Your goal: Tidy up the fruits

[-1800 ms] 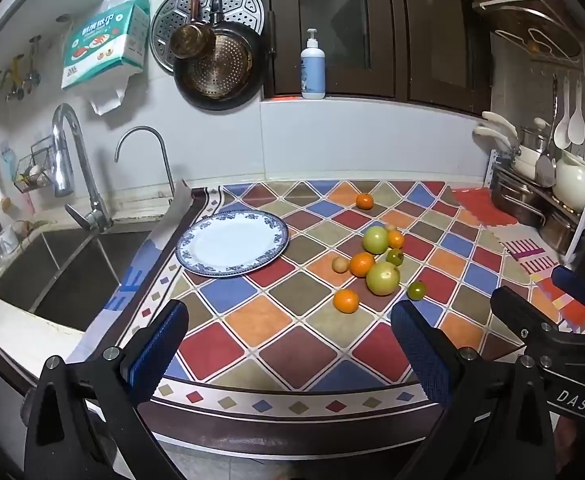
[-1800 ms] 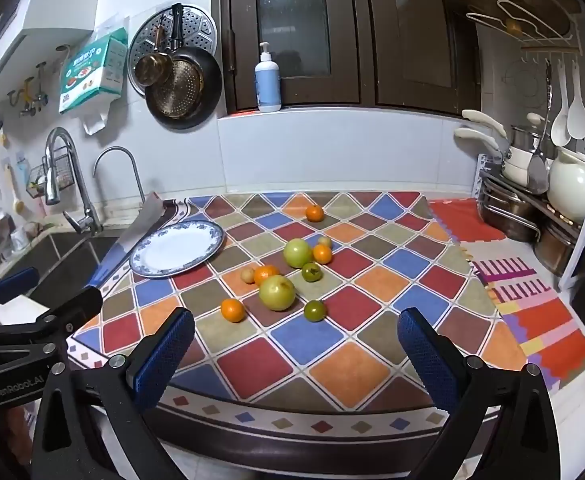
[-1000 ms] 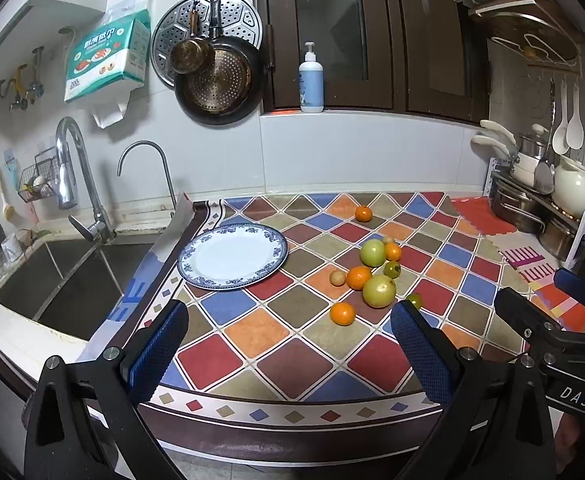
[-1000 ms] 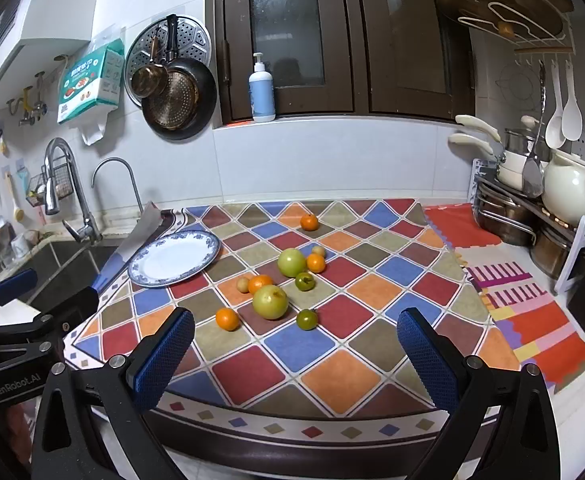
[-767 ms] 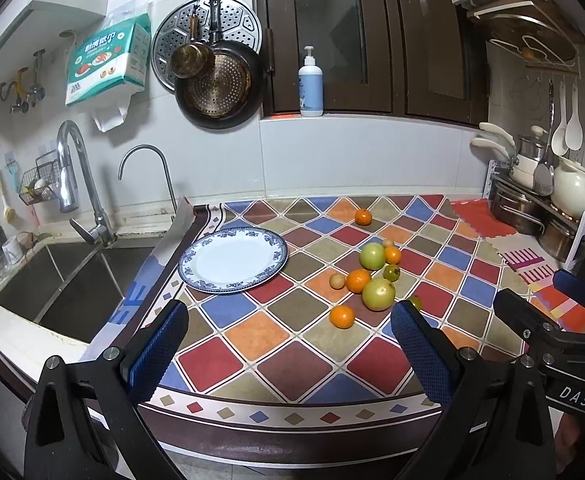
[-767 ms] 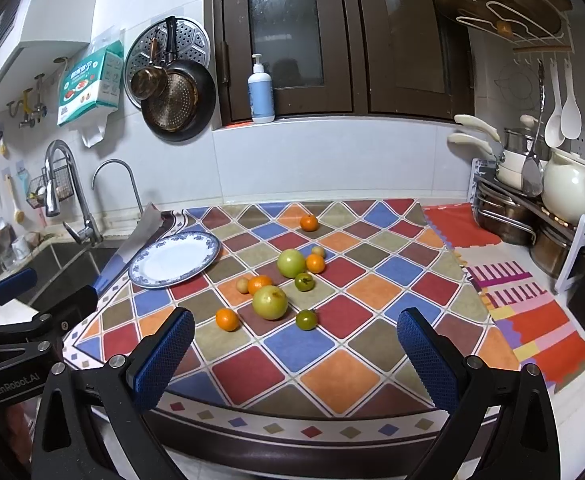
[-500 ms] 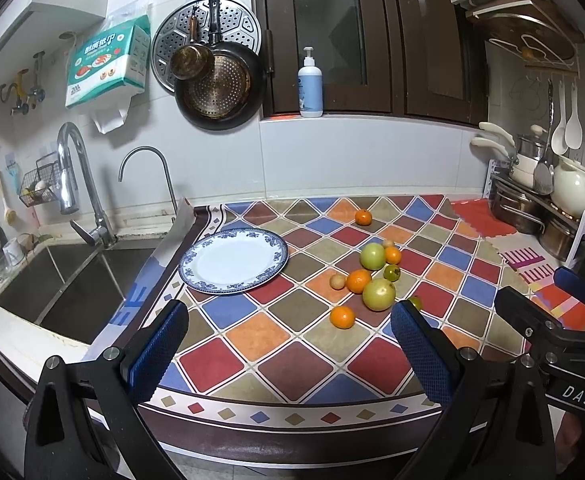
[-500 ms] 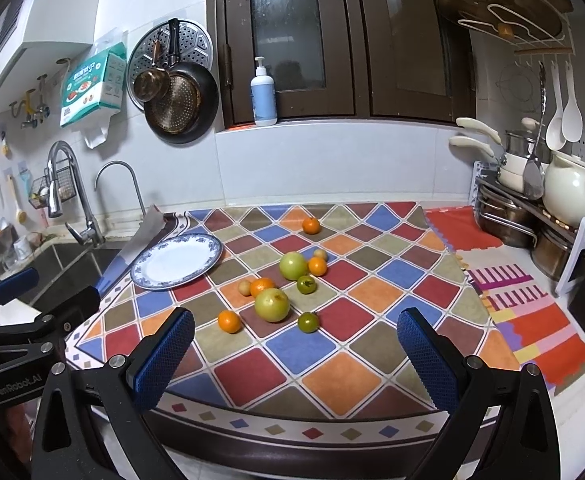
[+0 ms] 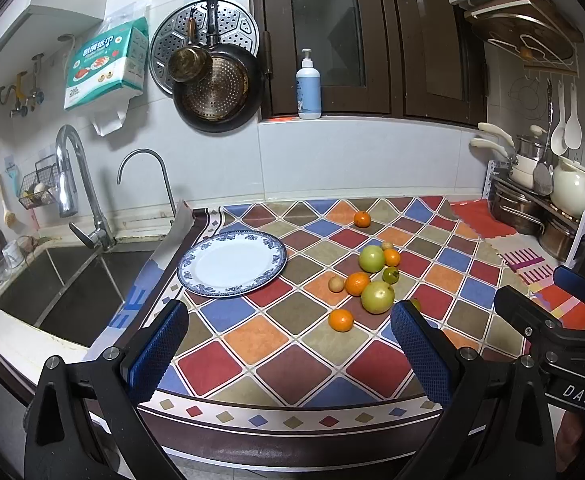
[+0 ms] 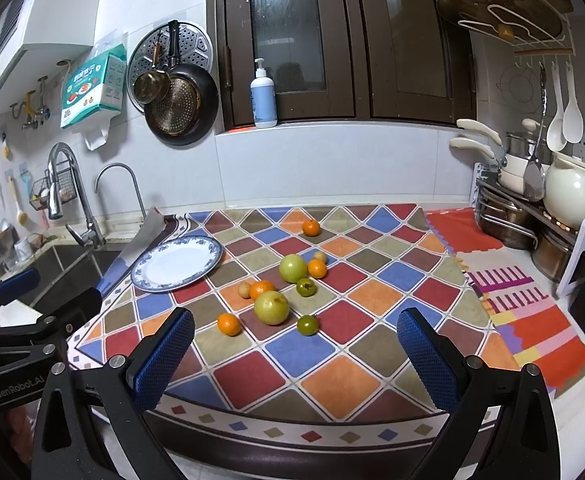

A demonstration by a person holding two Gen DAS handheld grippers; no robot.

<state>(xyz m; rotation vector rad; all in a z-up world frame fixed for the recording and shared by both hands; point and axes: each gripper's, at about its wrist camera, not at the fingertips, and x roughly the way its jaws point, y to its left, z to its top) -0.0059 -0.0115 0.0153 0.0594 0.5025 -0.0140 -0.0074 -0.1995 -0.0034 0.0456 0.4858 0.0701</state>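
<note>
Several loose fruits lie on the chequered counter mat: two large green fruits [image 9: 377,297] [image 10: 292,267], oranges [image 9: 340,319] [image 10: 228,324], small dark green ones [image 10: 307,324] and small tan ones [image 9: 335,283]. One orange [image 9: 362,219] lies apart, farther back. An empty blue-rimmed white plate [image 9: 231,262] [image 10: 177,263] sits left of them. My left gripper [image 9: 290,350] is open and empty at the counter's front edge. My right gripper [image 10: 292,360] is open and empty, also short of the fruits.
A steel sink [image 9: 64,280] with taps is at the left. A rack with pots and a white jug [image 10: 568,196] stands at the right, by a striped mat [image 10: 532,312]. Pans hang on the back wall [image 9: 216,92].
Both grippers have drawn back and risen slightly, so the fruits and plate look a little farther away. Nothing on the counter has moved.
</note>
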